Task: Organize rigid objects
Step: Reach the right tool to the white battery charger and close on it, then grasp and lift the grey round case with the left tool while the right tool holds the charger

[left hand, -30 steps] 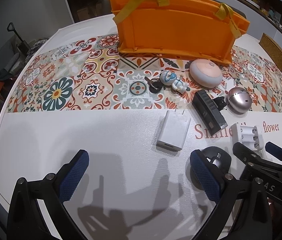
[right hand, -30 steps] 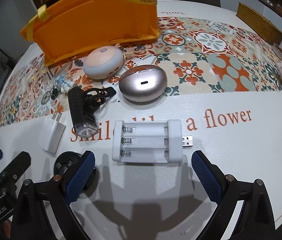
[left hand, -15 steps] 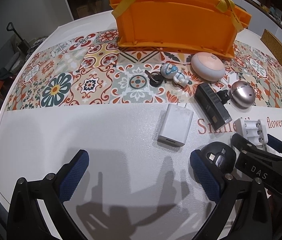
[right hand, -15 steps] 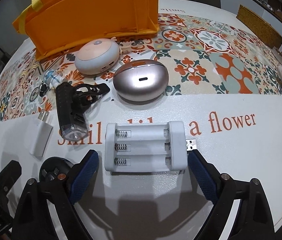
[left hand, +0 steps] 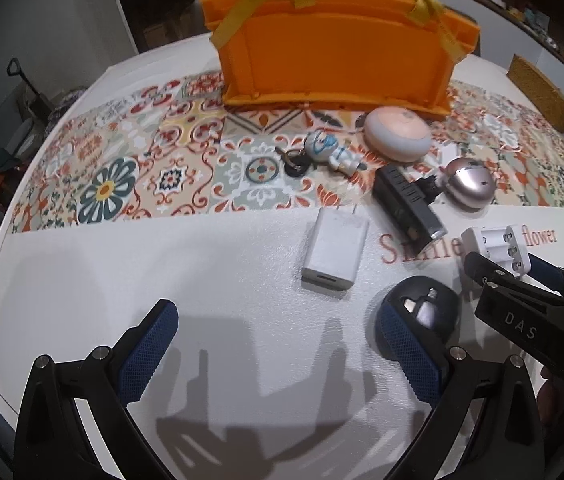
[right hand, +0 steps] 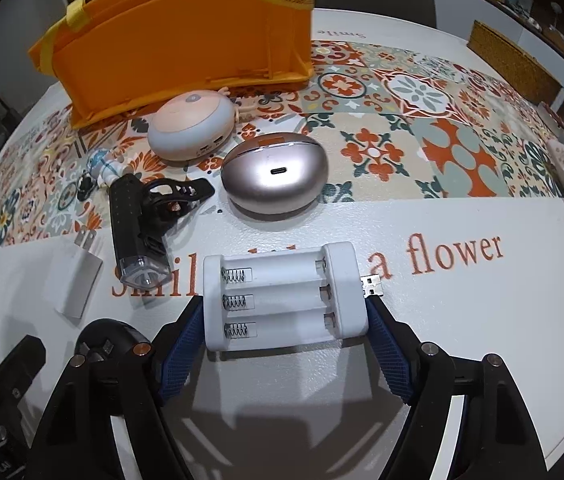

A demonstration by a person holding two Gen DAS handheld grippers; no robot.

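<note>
A white three-slot battery charger [right hand: 282, 296] with a USB plug lies on the white tabletop. My right gripper [right hand: 283, 312] straddles it; its jaws are closing and the blue pads [right hand: 184, 332] lie against the charger's two short ends. The left wrist view also shows the right gripper [left hand: 515, 268] around the charger [left hand: 497, 246]. My left gripper [left hand: 278, 320] stands open over bare table with nothing between its fingers. A black round object [left hand: 425, 308] sits just beside its right finger.
An orange organizer bag [left hand: 333, 60] stands at the back on a patterned runner. In front lie a pink-white round device [right hand: 190, 128], a metallic egg-shaped case [right hand: 274, 176], a black bike light [right hand: 136, 224], a white plug adapter [left hand: 335, 252] and an astronaut keychain [left hand: 329, 152].
The right gripper's jaws have narrowed from wide apart to the charger's ends, and the charger now sits between the pads. The left gripper has barely shifted and stays open.
</note>
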